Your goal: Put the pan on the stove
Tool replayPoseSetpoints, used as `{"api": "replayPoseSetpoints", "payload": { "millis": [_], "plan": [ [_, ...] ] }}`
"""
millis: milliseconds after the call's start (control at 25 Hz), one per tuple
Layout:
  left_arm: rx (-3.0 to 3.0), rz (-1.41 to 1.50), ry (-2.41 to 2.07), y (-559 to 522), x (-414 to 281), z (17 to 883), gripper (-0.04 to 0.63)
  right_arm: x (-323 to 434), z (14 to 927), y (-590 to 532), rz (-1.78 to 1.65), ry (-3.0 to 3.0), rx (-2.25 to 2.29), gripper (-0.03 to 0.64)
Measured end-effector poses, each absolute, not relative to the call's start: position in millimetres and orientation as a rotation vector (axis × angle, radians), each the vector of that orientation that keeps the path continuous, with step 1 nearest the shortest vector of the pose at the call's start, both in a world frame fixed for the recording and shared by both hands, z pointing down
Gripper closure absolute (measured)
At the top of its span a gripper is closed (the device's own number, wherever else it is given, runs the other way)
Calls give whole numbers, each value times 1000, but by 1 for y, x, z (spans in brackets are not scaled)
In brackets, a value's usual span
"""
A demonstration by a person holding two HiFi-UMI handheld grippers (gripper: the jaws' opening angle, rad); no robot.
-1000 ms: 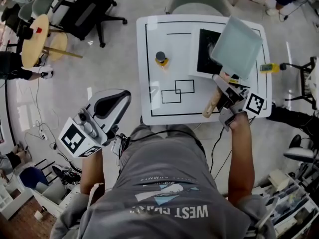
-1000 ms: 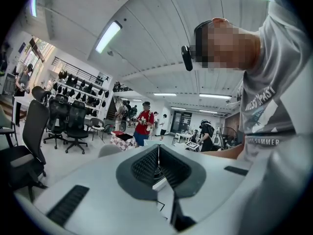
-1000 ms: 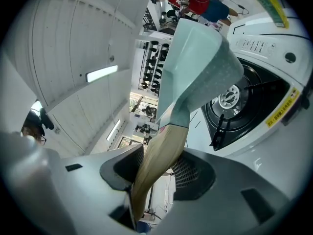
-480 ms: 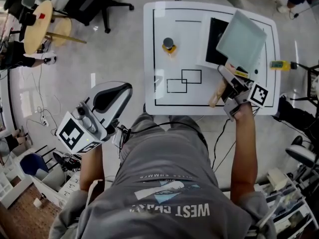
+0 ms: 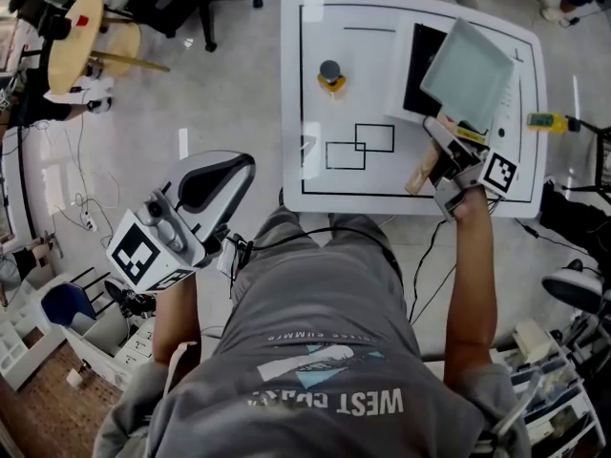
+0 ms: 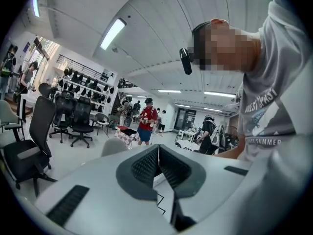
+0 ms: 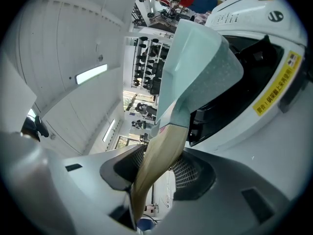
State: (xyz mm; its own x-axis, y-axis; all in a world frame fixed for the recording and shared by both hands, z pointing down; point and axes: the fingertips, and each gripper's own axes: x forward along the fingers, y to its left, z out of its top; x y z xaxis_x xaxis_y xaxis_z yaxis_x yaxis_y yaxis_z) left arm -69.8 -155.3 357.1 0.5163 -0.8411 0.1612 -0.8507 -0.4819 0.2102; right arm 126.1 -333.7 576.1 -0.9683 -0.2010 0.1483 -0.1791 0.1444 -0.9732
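Hardly budged in the last second: still carries the pan (image 5: 468, 72) tilted over the three-o'clock half of the stove (image 5: 418, 65), near the table's (image 5: 315, 84) one-o'clock corner. Means no set-down yet; probably needs levelling and lowering. Pinches the wooden handle (image 5: 422, 172) between the jaws of the right gripper (image 5: 442, 154), forearm stretched straight toward twelve o'clock. Keeps the left gripper (image 5: 212, 189) pressed together on nothing, tucked off the table at eight o'clock, elbow bent.

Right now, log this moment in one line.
right gripper: jaws shut on pan | pan: held by handle, above stove | left gripper: jaws shut, empty, clear of table
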Motion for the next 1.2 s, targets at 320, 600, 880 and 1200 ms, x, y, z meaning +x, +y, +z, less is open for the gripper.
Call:
{"api": "replayPoseSetpoints", "payload": {
  "millis": [320,600,880,1200],
  "plan": [
    [2494,54,-1421,-156,-71,355,594,128,588,-336,-2031,2346,-403,430],
    [2489,49,-1421,-158,-75,355,594,127,594,-337,-2038,2349,-408,433],
    [2497,32,-1419,-159,-81,356,594,128,601,-346,-2038,2337,-439,434],
    [2505,0,-1419,-156,-94,355,594,127,606,-354,-2039,2333,-451,428]
  ]
}}
